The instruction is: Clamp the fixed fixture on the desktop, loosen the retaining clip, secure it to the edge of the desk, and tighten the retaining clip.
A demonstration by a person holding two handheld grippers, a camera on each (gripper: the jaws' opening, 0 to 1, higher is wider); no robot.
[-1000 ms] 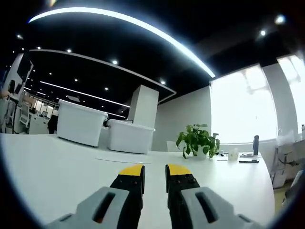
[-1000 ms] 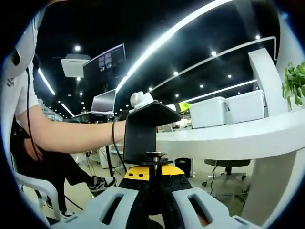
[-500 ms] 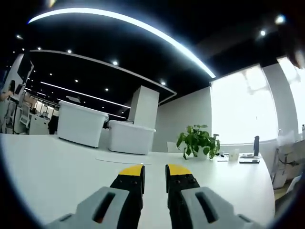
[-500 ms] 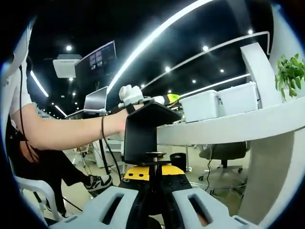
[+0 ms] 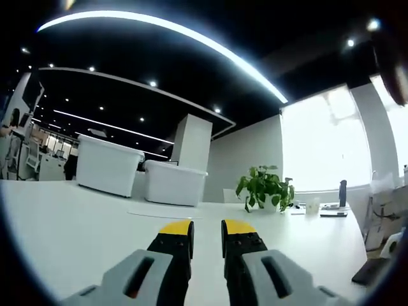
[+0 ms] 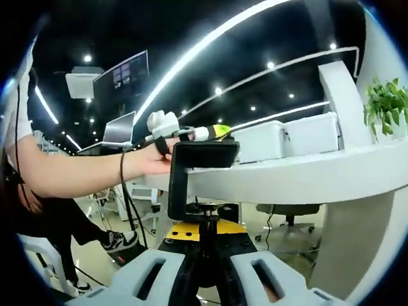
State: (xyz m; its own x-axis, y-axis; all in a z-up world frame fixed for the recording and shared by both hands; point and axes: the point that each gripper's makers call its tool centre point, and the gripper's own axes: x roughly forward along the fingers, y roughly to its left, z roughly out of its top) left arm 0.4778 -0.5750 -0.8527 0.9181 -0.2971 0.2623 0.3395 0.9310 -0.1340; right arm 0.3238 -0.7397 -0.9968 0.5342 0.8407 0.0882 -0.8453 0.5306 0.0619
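Black C-shaped metal fixture (image 6: pixel 191 175), its screw pinched in my right gripper (image 6: pixel 205 237), could seemingly twist off the white desk edge (image 6: pixel 287 175); left gripper (image 5: pixel 207 233) nearly closed, empty.

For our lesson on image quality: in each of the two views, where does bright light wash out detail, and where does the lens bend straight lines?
Left gripper view: the window is blown out white, and the ceiling light strip bows into an arc. Right gripper view: the black clamp at the desk edge reads as a dark, low-detail silhouette against the bright white desk, whose edge curves; the right gripper stays sharp.
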